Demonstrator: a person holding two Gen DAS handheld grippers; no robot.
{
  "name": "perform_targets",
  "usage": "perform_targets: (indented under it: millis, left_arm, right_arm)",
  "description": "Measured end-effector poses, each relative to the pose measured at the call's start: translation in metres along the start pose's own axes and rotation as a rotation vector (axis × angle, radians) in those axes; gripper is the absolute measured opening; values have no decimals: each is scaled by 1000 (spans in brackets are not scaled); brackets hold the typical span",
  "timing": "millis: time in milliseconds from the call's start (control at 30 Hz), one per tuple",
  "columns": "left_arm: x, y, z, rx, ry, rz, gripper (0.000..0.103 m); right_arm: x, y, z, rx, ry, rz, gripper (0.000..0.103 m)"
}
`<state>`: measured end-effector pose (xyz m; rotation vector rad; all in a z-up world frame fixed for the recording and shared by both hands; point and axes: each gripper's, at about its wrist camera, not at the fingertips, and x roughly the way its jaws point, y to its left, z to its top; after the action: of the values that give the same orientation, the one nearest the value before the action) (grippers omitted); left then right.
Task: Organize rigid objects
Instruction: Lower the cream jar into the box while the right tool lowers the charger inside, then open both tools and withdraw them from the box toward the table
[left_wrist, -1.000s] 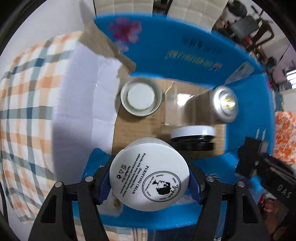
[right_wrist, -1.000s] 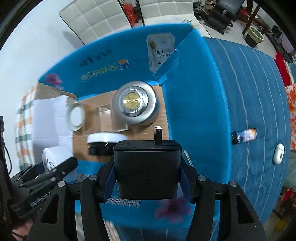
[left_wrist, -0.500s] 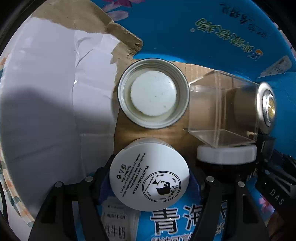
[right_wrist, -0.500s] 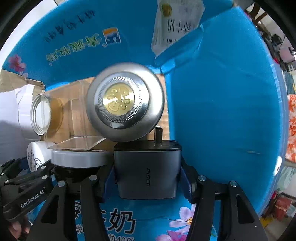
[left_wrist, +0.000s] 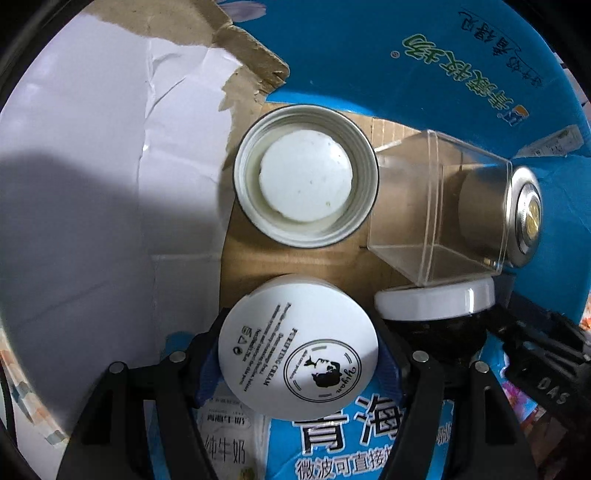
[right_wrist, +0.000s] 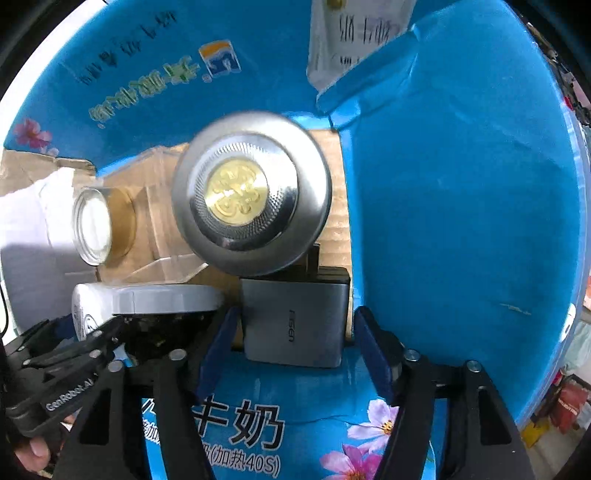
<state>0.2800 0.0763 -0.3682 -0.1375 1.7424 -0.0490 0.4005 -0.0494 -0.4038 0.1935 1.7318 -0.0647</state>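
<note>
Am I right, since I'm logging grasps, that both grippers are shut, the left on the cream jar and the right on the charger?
Not quite. The left gripper is shut on the cream jar, but the right wrist view shows the right gripper open, its fingers clear of the charger.

Black two-finger grippers (right_wrist: 291, 347), blue pads (right_wrist: 373, 350), silver screws, perhaps "GenRobot.AI" lettering.

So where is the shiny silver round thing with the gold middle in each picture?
Left wrist view: the silver disc sits at the far right edge, seen side-on behind the clear plastic box.
Right wrist view: the silver disc fills the centre, facing the camera.
Shared landmark: the clear plastic box beside it.
</note>
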Motion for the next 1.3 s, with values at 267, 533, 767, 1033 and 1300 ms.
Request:
perform_targets:
  millis: [267,533,767,1033,1300]
  left_arm:
    - [-10,6,-21,-1,-13,4,74]
    - [-34,1,-55,20,-116,41,103]
    - [-69,-7,-96,15,-252,90,103]
    - [-143,-23,-127,11,-410,110,103]
    - [-191,-41,-166,39,-510,132,103]
  right_arm:
    - [-24,-8,-5,-38,-42,-43,85]
    - [-42,-20,-35,-74,-81,-44,103]
    - [-71,-17,-82,-145,-151,-51,103]
    - [-120,0,-124,-176,-259,11,103]
    - [-188,-7,-172,-203,-372,49,103]
